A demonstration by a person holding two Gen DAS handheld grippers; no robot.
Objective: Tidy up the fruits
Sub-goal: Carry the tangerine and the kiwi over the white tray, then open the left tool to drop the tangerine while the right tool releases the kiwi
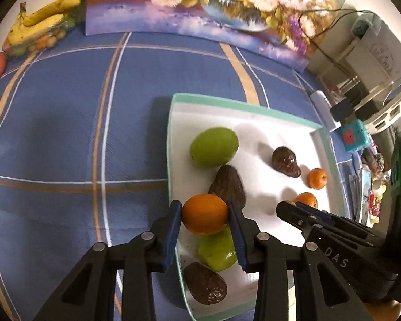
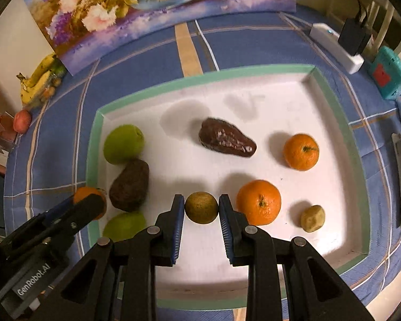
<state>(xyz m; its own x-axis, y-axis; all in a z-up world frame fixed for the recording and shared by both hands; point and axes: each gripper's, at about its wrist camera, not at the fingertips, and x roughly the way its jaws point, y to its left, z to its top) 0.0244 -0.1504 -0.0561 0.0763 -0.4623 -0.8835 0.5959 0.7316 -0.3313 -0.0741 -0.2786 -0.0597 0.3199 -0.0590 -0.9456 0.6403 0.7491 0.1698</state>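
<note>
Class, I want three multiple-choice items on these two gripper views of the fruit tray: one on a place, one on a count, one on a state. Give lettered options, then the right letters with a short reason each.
1. Where do the bananas lie?
A. on the cloth outside the tray
B. inside the tray
C. in the right gripper

2. How many oranges show in the right wrist view?
A. one
B. three
C. five

3. What does the left gripper hold?
A. nothing
B. an avocado
C. an orange

Answers:
1 A: the bunch sits by the wall at the cloth's far corner.
2 B: two lie in the tray, one is in the left gripper.
3 C: both pads press the orange's sides.
</note>
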